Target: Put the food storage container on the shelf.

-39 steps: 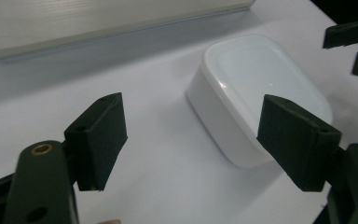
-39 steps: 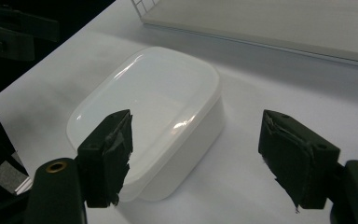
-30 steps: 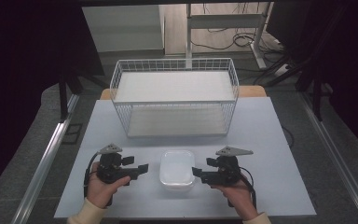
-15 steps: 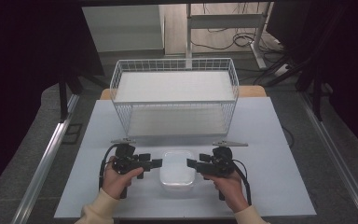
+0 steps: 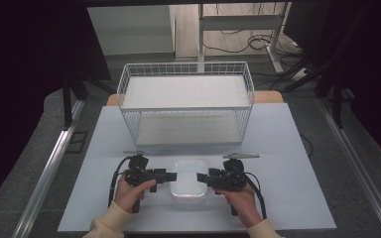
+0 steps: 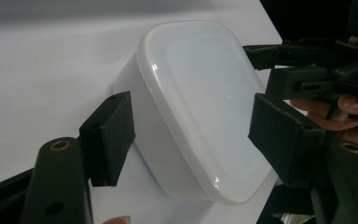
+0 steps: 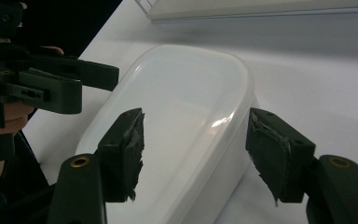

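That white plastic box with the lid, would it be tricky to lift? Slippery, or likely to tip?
Probably light: the box looks like thin, milky plastic, though its contents are hidden. Its glossy lid and rounded corners suggest it could slip between fingers. It sits low and wide on the table, so it would likely slide rather than tip when pushed.

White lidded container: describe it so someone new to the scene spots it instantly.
Start at the white wire basket standing at the back of the light table. In front of it, near the table's front edge, sits the white lidded container, between the left gripper and right gripper. It is solid, low, smooth plastic with rounded corners, not wire mesh.
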Demonstrator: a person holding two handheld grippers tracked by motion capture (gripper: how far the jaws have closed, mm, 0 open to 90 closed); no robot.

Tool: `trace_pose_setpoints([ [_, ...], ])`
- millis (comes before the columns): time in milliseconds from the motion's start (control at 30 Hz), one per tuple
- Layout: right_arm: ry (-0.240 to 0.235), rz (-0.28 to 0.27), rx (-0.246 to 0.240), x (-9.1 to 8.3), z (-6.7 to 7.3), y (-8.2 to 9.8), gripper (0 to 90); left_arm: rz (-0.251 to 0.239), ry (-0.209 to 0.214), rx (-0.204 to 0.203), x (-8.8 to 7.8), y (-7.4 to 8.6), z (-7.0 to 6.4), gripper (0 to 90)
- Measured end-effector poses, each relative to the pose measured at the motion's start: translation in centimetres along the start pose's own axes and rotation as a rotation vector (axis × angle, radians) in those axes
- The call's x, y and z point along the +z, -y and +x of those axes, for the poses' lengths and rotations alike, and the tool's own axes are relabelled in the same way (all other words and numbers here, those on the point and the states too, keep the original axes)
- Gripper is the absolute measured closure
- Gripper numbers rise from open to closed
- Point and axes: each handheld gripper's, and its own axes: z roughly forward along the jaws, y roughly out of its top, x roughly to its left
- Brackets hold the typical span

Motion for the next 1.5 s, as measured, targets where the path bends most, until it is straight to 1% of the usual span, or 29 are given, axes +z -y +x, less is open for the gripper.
trace_pose_setpoints([
  [33, 0.001, 0.000, 0.006, 0.0, -0.1, 0.0, 36.6, 0.000, 0.000, 0.000, 0.0, 0.0, 0.0, 32.1],
  [100, -0.001, 0.003, 0.013, 0.1, -0.2, 0.1, 37.1, 0.006, -0.004, -0.019, 0.4, 0.1, 0.2, 33.1],
  [200, -0.003, 0.010, 0.016, 0.2, -0.2, 0.2, 37.9, 0.016, 0.017, -0.030, 0.8, 0.2, 0.3, 35.6],
  [267, -0.011, 0.012, 0.020, 0.2, -0.2, 0.3, 39.1, 0.008, 0.020, -0.032, 1.0, 0.3, 0.2, 40.4],
  [300, -0.017, 0.012, 0.020, 0.3, -0.3, 0.3, 41.4, 0.008, 0.020, -0.032, 1.0, 0.3, 0.2, 42.6],
  [333, -0.017, 0.012, 0.020, 0.3, -0.3, 0.3, 41.4, 0.006, 0.021, -0.028, 1.0, 0.4, 0.0, 42.6],
  [367, -0.011, 0.016, 0.023, 0.2, -0.3, 0.5, 49.6, 0.001, 0.000, -0.022, 0.9, 0.4, -0.2, 45.0],
  [400, -0.003, 0.013, 0.024, 0.1, -0.3, 0.5, 52.2, -0.002, -0.006, -0.024, 0.9, 0.5, -0.3, 47.1],
  [433, -0.009, 0.013, 0.036, 0.0, -0.4, 0.5, 55.0, -0.006, -0.008, -0.026, 0.7, 0.5, -0.3, 49.7],
  [467, -0.020, 0.009, 0.058, -0.2, -0.5, 0.5, 58.0, -0.011, -0.012, -0.027, 0.6, 0.5, -0.3, 52.2],
  [567, -0.052, -0.001, 0.087, -0.7, -0.6, 0.6, 64.5, -0.028, -0.017, -0.032, 0.1, 0.6, -0.5, 60.8],
  [667, -0.060, -0.006, 0.084, -1.2, -0.4, 0.7, 68.2, -0.040, -0.033, -0.016, -0.2, 0.8, -0.9, 67.3],
  [800, -0.063, -0.011, 0.085, -1.7, -0.2, 0.8, 70.8, -0.048, -0.047, 0.028, -0.7, 1.1, -1.8, 71.0],
  [1000, -0.067, -0.021, 0.082, -2.6, 0.1, 0.9, 75.1, -0.060, -0.047, 0.063, -1.3, 1.2, -2.6, 75.0],
  [1067, -0.067, -0.024, 0.078, -2.8, 0.1, 0.9, 76.5, -0.060, -0.047, 0.065, -1.3, 1.2, -2.6, 76.3],
  [1100, -0.067, -0.026, 0.073, -2.9, 0.2, 0.9, 77.4, -0.065, -0.050, 0.075, -1.5, 1.2, -2.7, 77.2],
  [1167, -0.061, -0.033, 0.062, -3.1, 0.3, 0.9, 78.4, -0.073, -0.046, 0.080, -1.6, 1.3, -2.8, 78.5],
  [1267, -0.047, -0.039, 0.040, -3.2, 0.6, 0.9, 78.6, -0.075, -0.051, 0.087, -1.5, 1.3, -2.8, 78.8],
  [1400, -0.043, -0.040, 0.030, -3.2, 0.7, 0.9, 78.6, -0.078, -0.049, 0.091, -1.5, 1.4, -2.8, 78.9],
  [1433, -0.039, -0.045, 0.015, -3.3, 0.8, 0.8, 78.7, -0.082, -0.049, 0.096, -1.6, 1.4, -2.9, 79.0],
  [1467, -0.039, -0.045, 0.015, -3.3, 0.8, 0.8, 78.7, -0.082, -0.049, 0.096, -1.6, 1.4, -2.9, 78.9],
  [1500, -0.035, -0.052, -0.004, -3.5, 1.0, 0.7, 78.7, -0.088, -0.048, 0.101, -1.7, 1.3, -3.0, 78.9],
])
